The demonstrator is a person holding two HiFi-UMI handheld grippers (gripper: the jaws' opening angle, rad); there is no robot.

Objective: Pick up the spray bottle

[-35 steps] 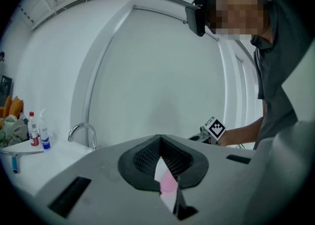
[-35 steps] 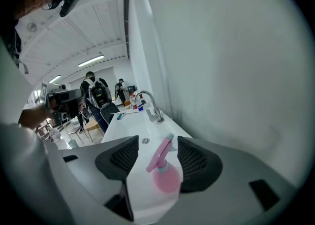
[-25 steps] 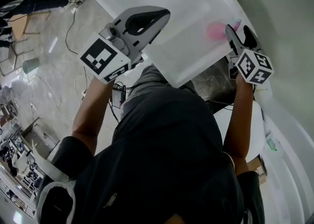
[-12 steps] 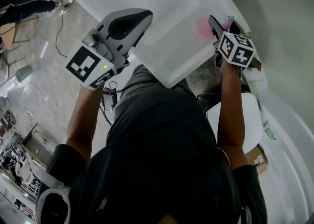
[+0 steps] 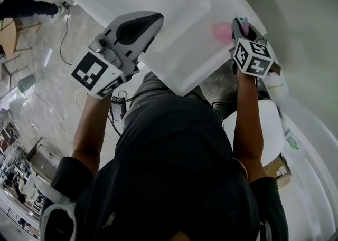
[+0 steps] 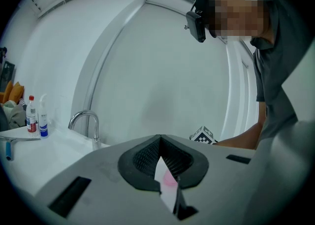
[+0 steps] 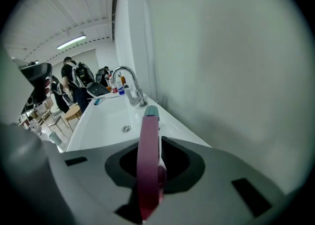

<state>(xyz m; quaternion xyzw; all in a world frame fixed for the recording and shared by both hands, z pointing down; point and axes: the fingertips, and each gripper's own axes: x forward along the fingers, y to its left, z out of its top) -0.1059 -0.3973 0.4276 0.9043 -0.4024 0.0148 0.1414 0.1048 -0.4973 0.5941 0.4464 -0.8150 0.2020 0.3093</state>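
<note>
Spray bottle (image 7: 147,140) between closing right tongs (image 7: 157,167)

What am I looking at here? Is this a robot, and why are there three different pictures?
There is no robot. A person stands at a white sink and holds a hand-worked gripper in each hand. The head view comes from a camera on the person's head, looking steeply down. The other two views come from a camera riding on each gripper, looking along its two jaws. The left gripper is empty, with its jaws together. The right gripper is closing its jaws, with a pink spray bottle between them, on the sink's rim by the wall. Further along the sink are a tap and a few small bottles.
</note>
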